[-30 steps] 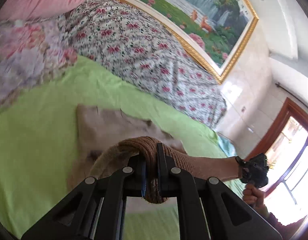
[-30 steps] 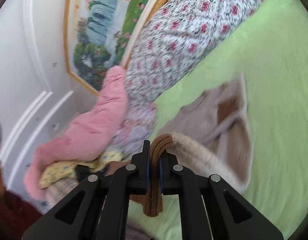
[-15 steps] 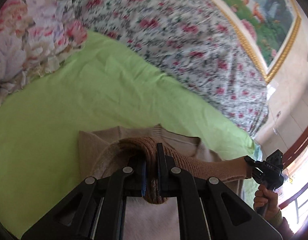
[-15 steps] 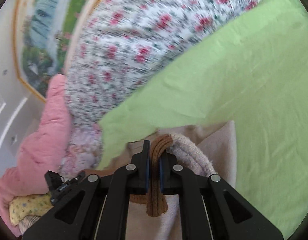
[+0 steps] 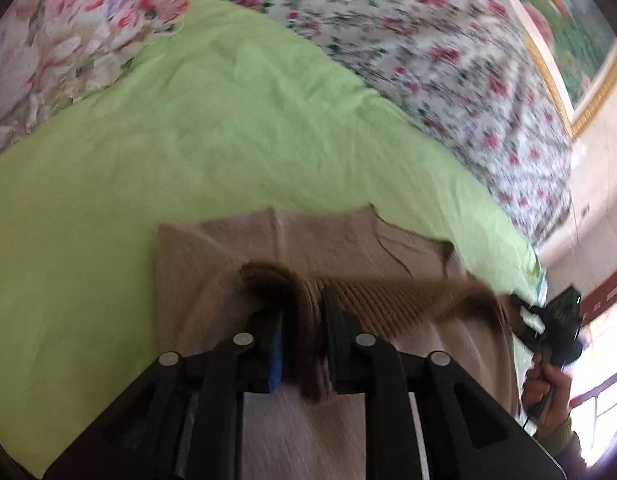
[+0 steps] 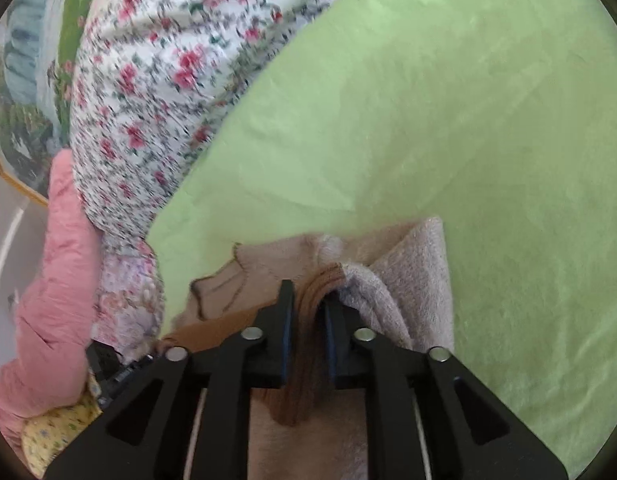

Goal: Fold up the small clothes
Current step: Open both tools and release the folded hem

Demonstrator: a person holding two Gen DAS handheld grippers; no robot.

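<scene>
A small beige knit garment point(image 5: 292, 240) with a brown ribbed hem point(image 5: 388, 300) lies on the green sheet point(image 5: 188, 140). My left gripper point(image 5: 302, 312) is shut on the brown hem at one end. My right gripper point(image 6: 308, 300) is shut on the brown hem point(image 6: 322, 280) at the other end, beside fluffy beige cloth point(image 6: 412, 264). The hem is stretched between the two grippers, low over the garment's lower part. The right gripper also shows in the left wrist view point(image 5: 556, 320), held by a hand.
A floral quilt point(image 5: 428, 60) lies bunched beyond the green sheet, with a paler floral pillow point(image 5: 68, 40) at the left. A pink pillow point(image 6: 52, 300) and yellow patterned cloth point(image 6: 56, 432) lie at the left in the right wrist view. A framed painting point(image 6: 32, 60) hangs behind.
Both grippers have carried the brown hem forward and down over the garment. The hem now sits low over the beige cloth, and the far edge of the garment lies flat.
</scene>
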